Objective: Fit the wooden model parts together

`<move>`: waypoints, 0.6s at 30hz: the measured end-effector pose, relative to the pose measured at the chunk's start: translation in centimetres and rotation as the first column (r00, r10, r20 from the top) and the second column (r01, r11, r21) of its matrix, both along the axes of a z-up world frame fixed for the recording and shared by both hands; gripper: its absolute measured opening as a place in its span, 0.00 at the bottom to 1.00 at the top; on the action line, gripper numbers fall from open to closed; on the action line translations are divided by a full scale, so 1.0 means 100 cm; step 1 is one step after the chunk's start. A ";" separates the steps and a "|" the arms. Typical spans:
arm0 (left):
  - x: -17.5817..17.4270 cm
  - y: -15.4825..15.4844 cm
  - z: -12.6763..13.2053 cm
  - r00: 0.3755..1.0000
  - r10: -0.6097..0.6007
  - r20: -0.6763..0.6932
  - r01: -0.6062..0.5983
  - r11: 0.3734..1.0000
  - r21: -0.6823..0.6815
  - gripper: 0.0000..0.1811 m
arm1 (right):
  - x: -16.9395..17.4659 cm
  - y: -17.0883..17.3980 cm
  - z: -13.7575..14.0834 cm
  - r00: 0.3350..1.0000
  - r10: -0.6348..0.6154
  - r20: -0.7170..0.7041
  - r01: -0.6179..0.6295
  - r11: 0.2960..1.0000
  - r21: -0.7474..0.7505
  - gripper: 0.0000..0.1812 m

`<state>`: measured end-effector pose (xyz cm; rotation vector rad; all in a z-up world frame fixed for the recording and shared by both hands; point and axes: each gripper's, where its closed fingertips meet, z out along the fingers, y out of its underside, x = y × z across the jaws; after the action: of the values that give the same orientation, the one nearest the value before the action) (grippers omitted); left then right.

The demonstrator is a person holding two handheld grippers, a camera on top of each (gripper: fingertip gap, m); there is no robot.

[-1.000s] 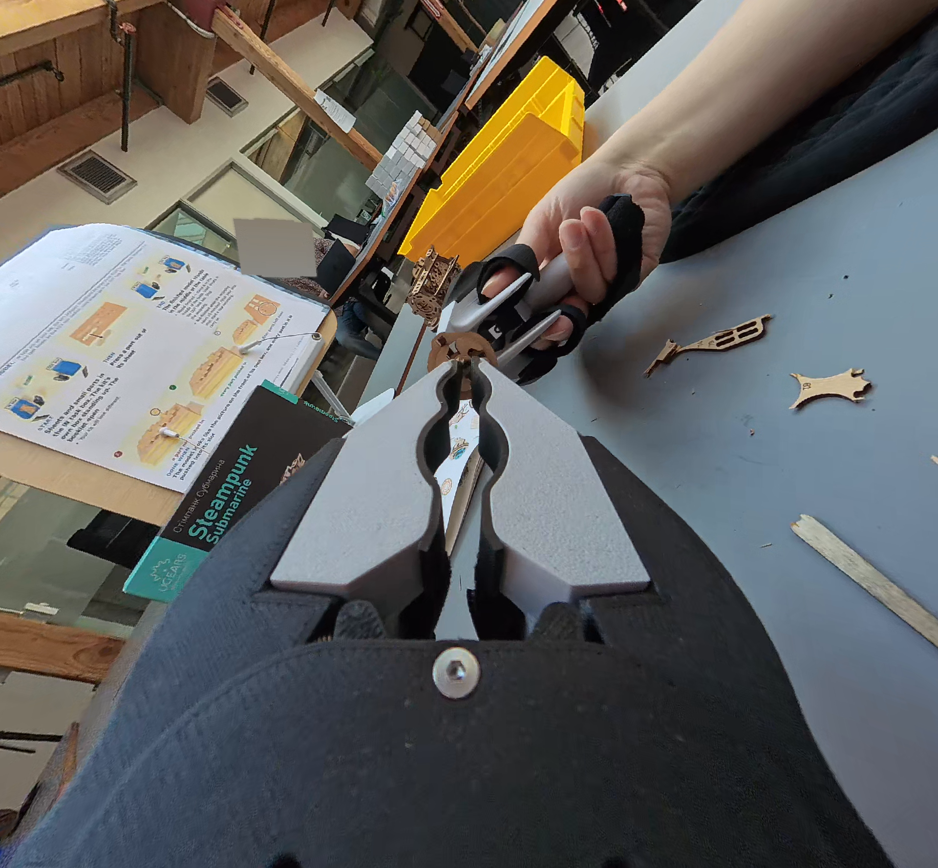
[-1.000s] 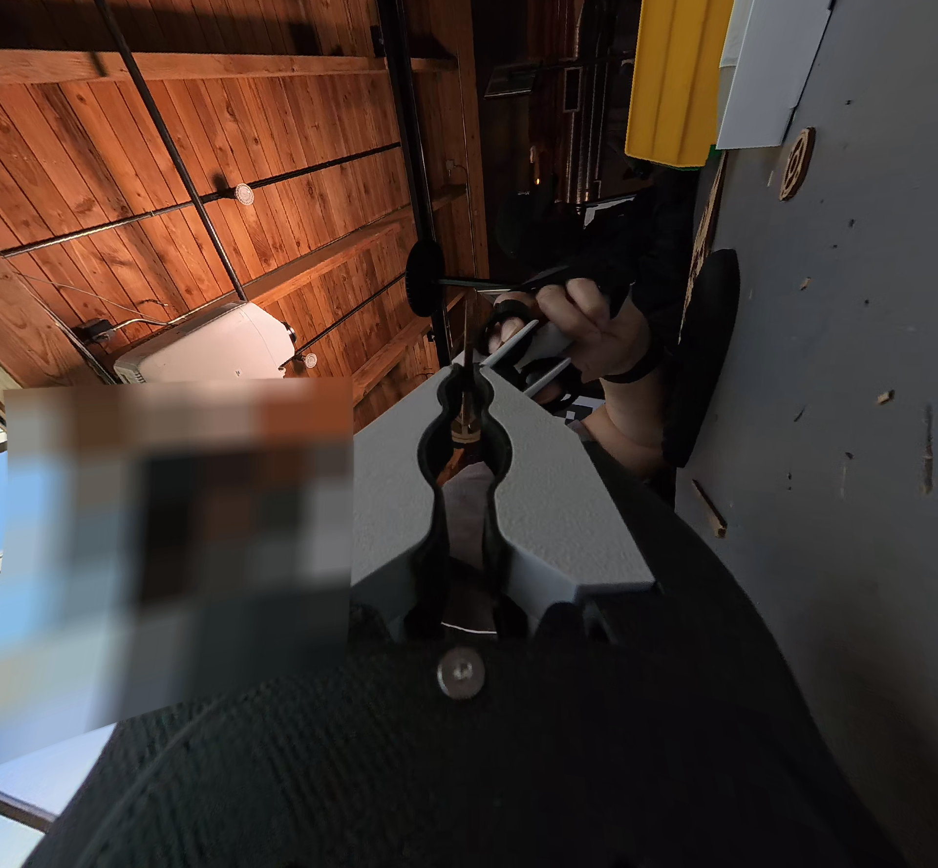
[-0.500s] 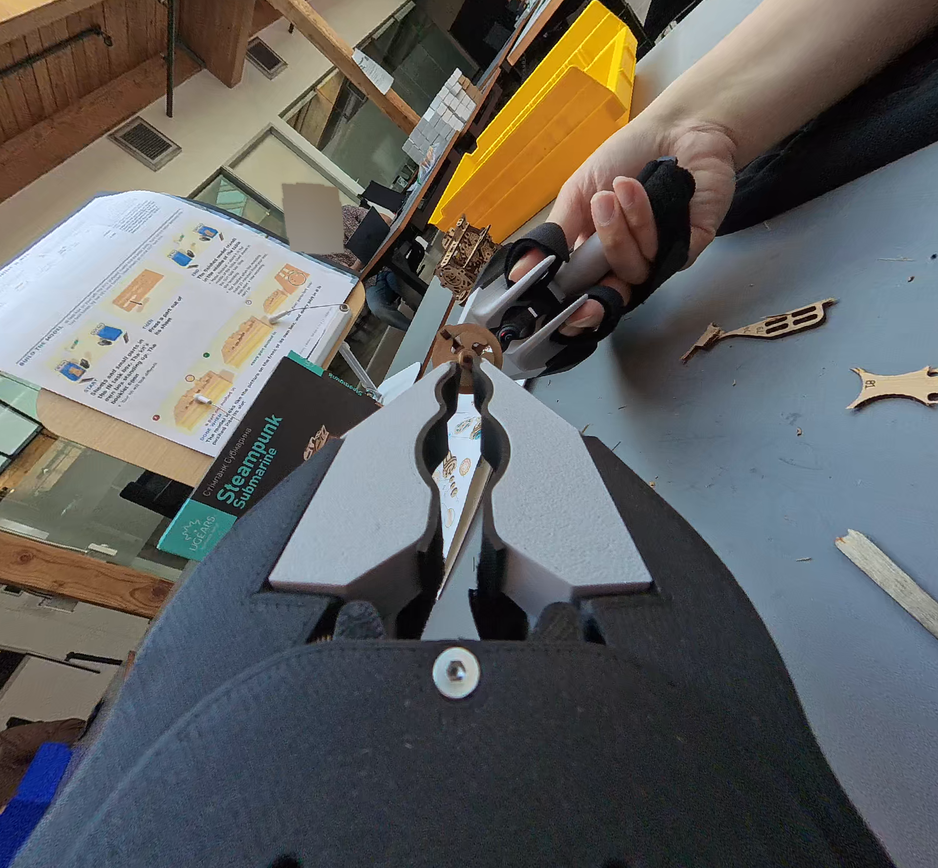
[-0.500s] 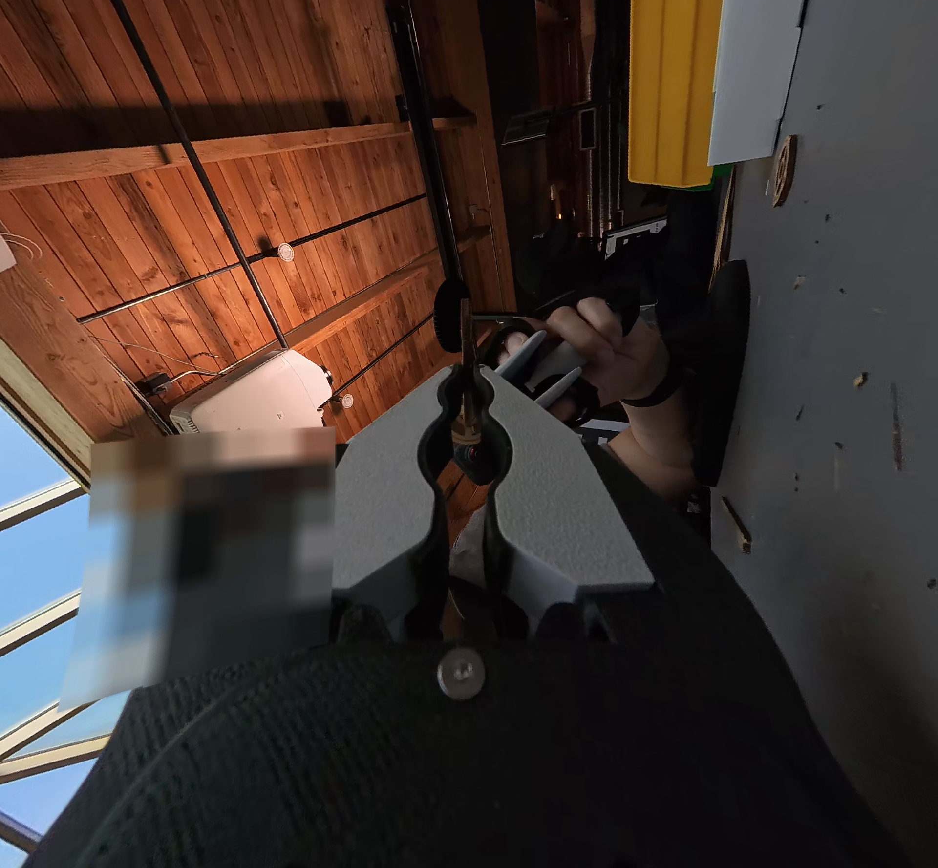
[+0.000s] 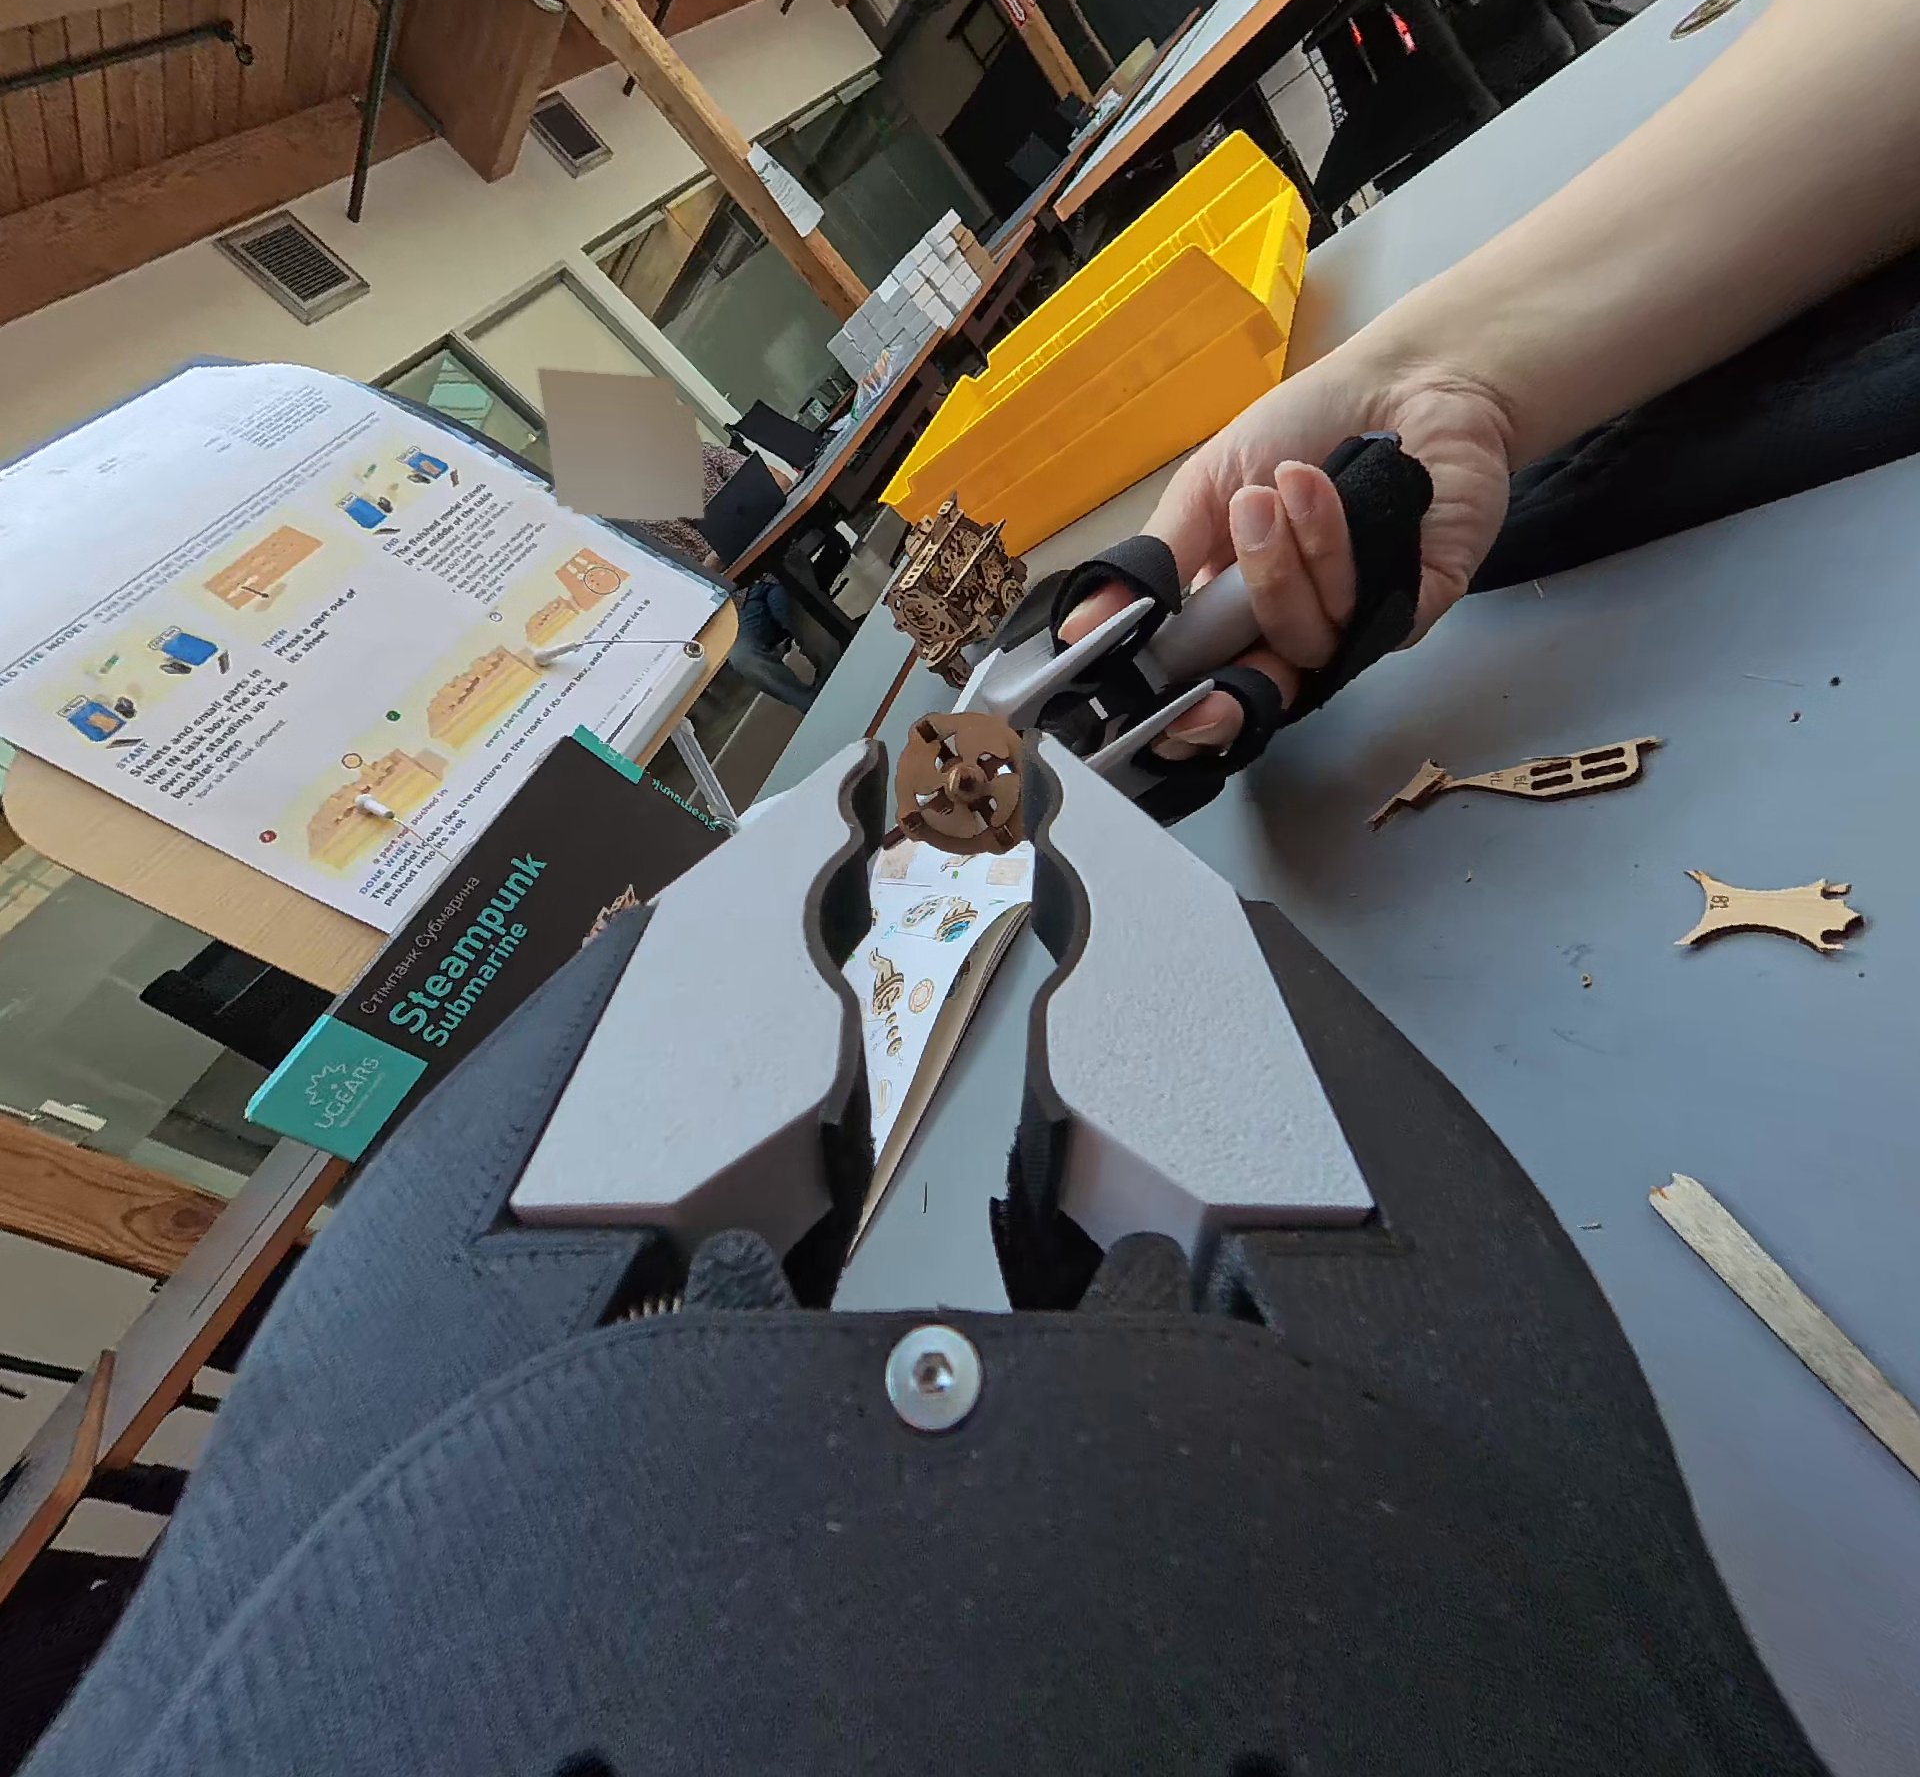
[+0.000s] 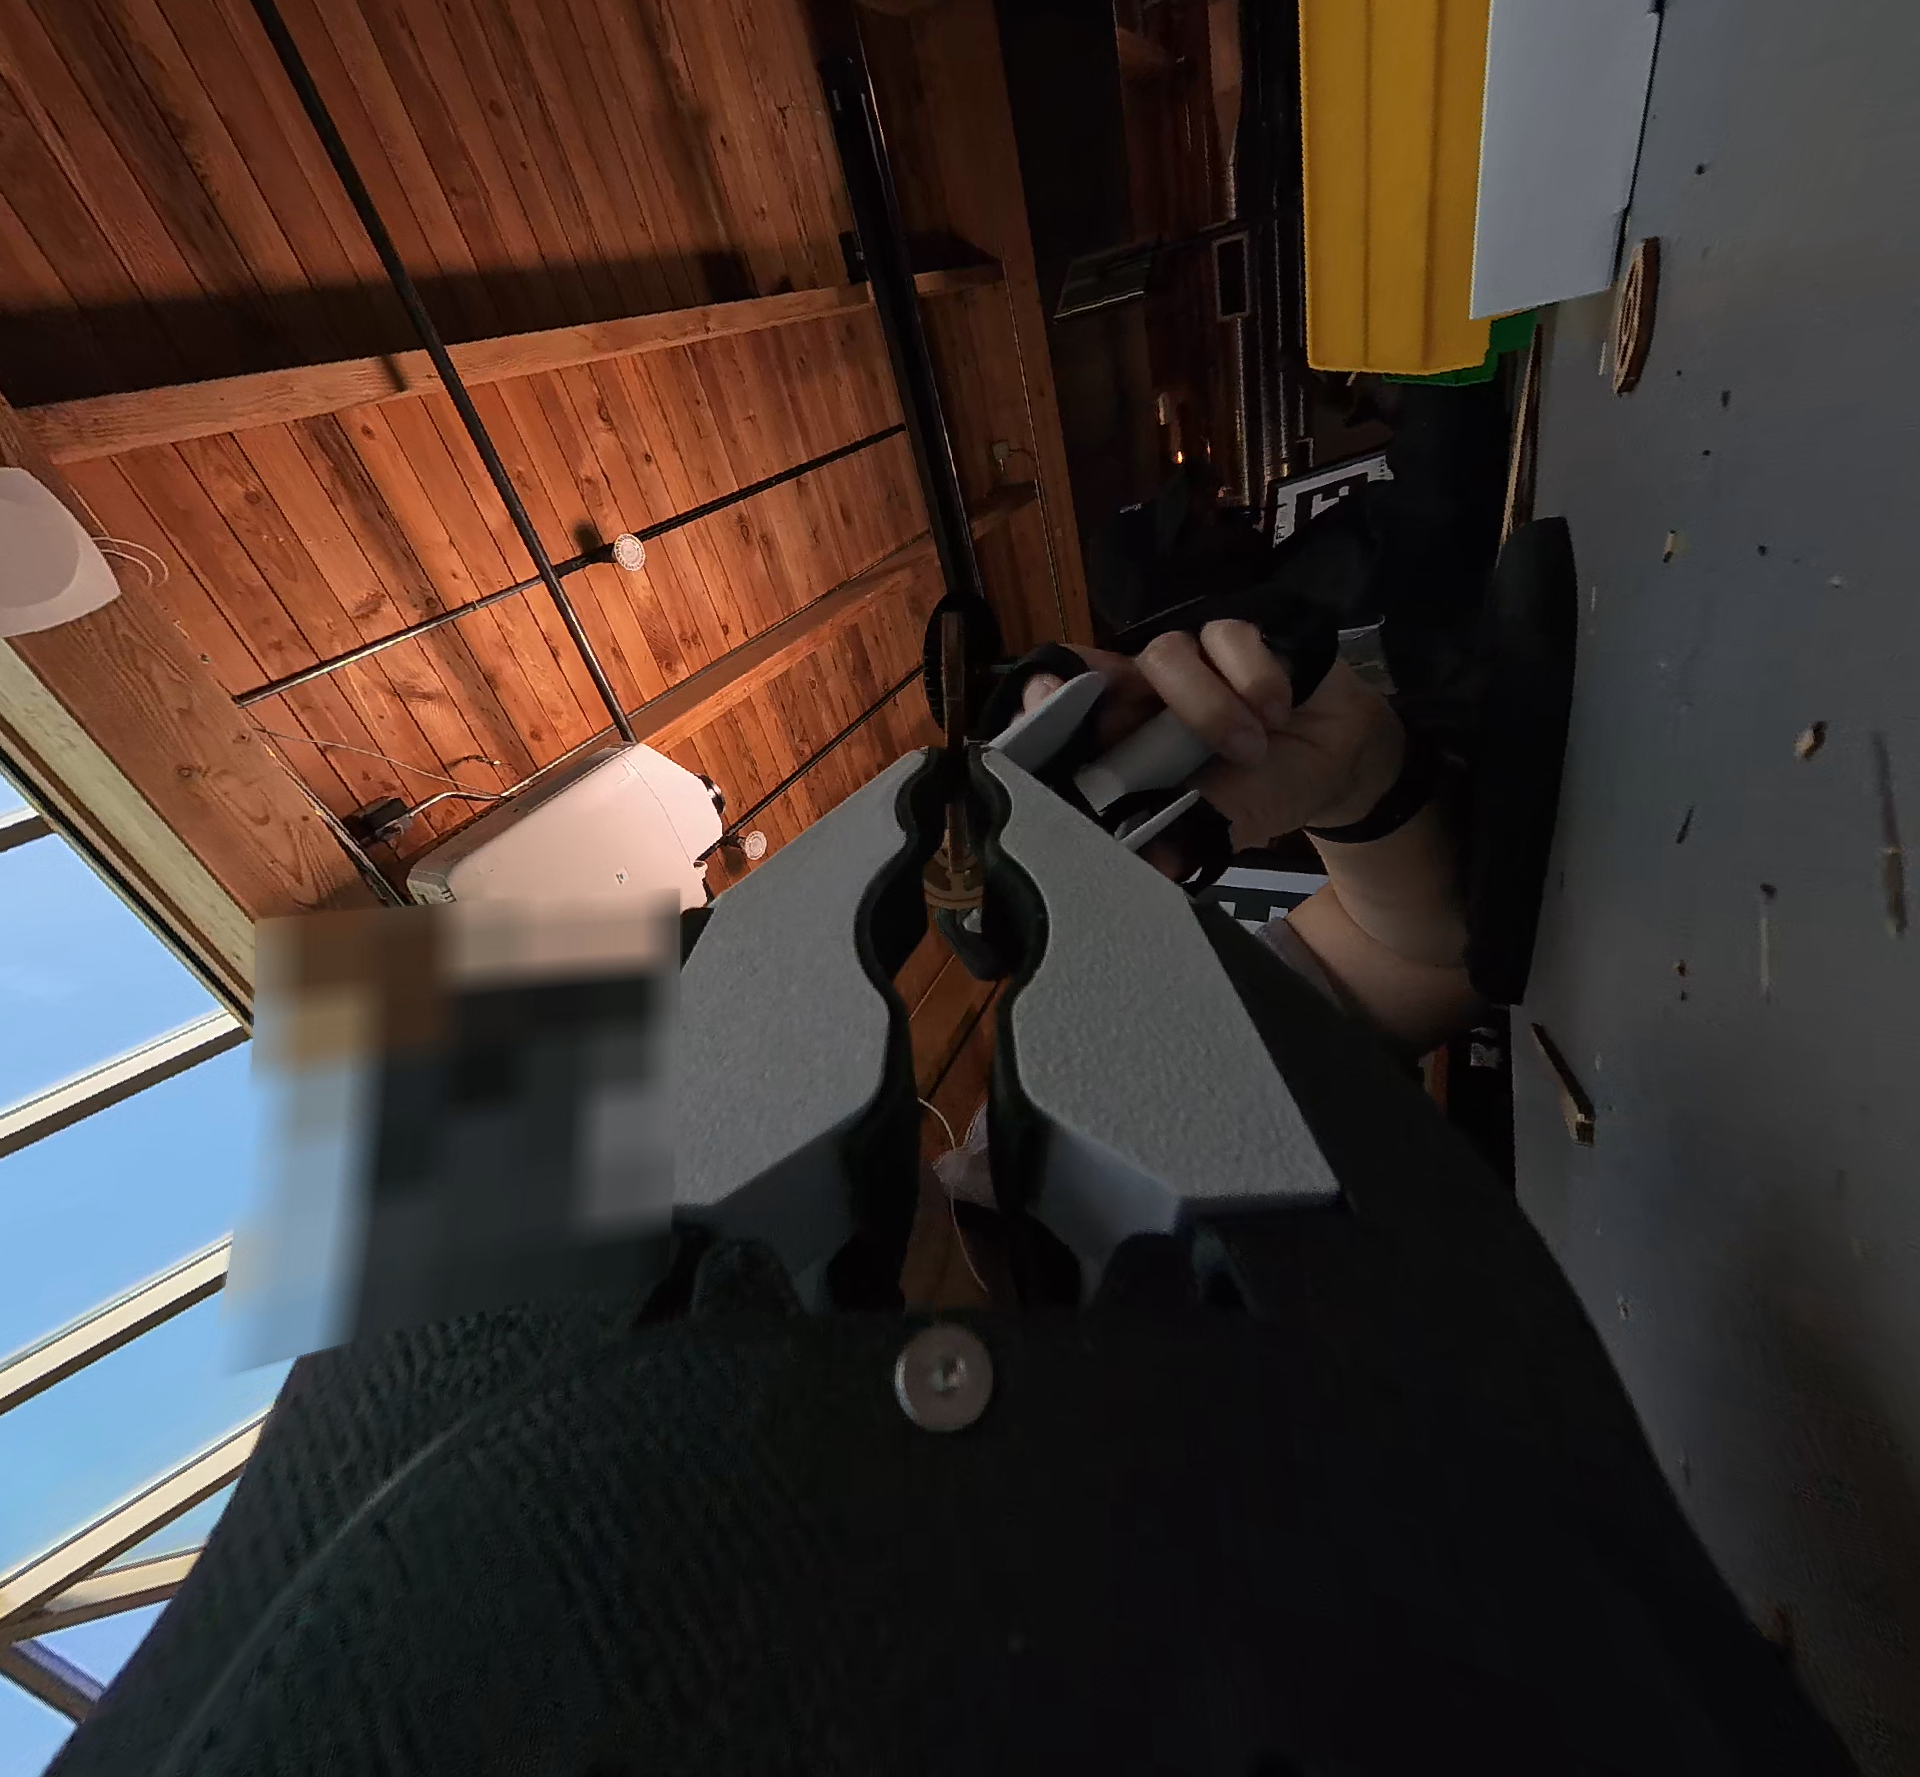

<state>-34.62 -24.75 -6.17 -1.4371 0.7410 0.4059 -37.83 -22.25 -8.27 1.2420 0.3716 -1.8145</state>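
A small round wooden wheel (image 5: 958,792) sits between the fingertips of my left gripper (image 5: 951,759), which is open about as wide as the wheel. I cannot tell if the fingers touch its rim. My right gripper (image 6: 951,771) is shut on the wheel's thin shaft (image 6: 951,834). The wheel (image 6: 951,652) shows edge-on just past its tips, above the table. The right gripper, held in a hand, also shows in the left wrist view (image 5: 1101,688) right behind the wheel. The left gripper, held in a hand, shows in the right wrist view (image 6: 1049,719) beside the wheel.
On the grey table (image 5: 1558,1052) lie loose wooden pieces (image 5: 1527,777) (image 5: 1766,912) and a wooden strip (image 5: 1787,1312). A built wooden model (image 5: 951,584), a yellow bin (image 5: 1122,356), a black box (image 5: 478,958), an open booklet (image 5: 925,958) and an instruction sheet (image 5: 312,605) stand beyond.
My left gripper was shut and has opened; the wheel now shows between its tips. My right gripper stays shut on the shaft. Both views have shifted slightly.
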 end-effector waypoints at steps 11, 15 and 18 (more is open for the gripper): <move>0.000 0.000 -0.013 0.999 -0.022 -0.028 0.020 0.998 -0.057 0.11 | 0.001 -0.004 -0.005 1.000 0.020 0.015 -0.021 0.999 0.038 0.00; 0.001 -0.001 -0.017 0.996 -0.033 -0.082 0.028 0.998 -0.055 0.11 | 0.002 -0.006 -0.009 0.999 0.034 0.031 -0.035 0.998 0.049 0.00; 0.002 -0.002 -0.018 0.995 -0.040 -0.096 0.035 0.998 -0.051 0.11 | 0.002 -0.007 -0.009 0.999 0.040 0.034 -0.042 0.998 0.052 0.00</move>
<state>-34.46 -24.96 -7.93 -1.4552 0.8602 0.4328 -37.60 -23.00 -9.20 1.2905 0.4258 -1.7574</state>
